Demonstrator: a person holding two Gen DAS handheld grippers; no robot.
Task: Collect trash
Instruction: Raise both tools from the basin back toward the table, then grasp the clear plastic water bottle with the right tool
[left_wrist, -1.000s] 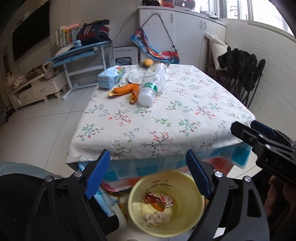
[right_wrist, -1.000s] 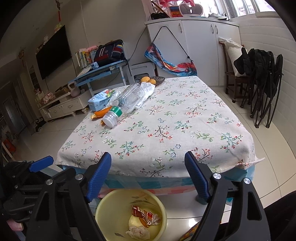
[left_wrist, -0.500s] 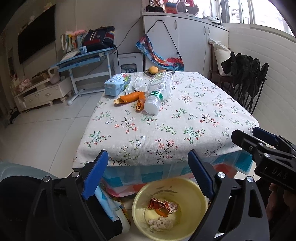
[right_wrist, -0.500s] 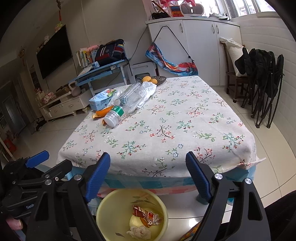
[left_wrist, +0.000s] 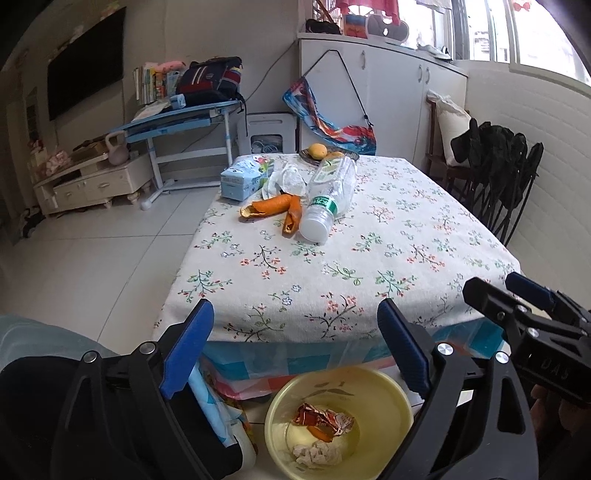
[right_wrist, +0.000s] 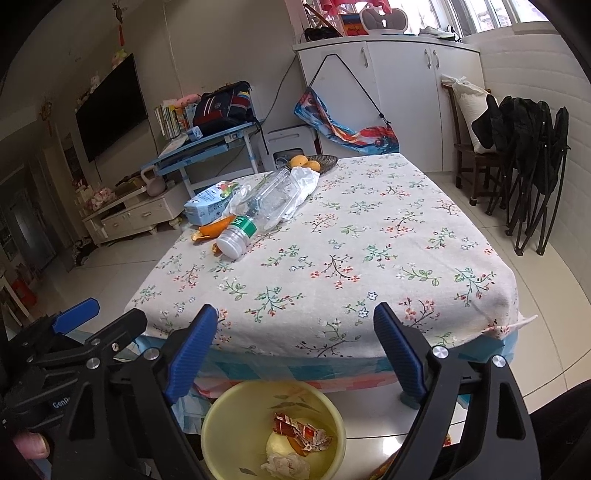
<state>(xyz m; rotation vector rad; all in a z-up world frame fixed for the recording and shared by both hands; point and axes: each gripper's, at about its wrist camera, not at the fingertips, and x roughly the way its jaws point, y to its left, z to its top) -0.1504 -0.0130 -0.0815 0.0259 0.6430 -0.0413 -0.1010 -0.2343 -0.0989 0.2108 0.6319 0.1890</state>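
Both tools gape wide and hold nothing: the left tool (left_wrist: 295, 350) and right tool (right_wrist: 295, 347) hang side by side off the near edge of the surface (left_wrist: 369, 258). Below them on the floor sits a yellow bowl (left_wrist: 391, 391) with a wrapper (left_wrist: 321, 419) and tissue (left_wrist: 317, 452) inside. Bottle (left_wrist: 328, 199), peel (left_wrist: 269, 206) and bag (left_wrist: 288, 177) lie clustered at the far left; the near half of the cloth lies bare.

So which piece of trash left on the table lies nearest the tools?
The clear plastic bottle on its side: its white cap end points toward the tools, ahead of the orange peel.
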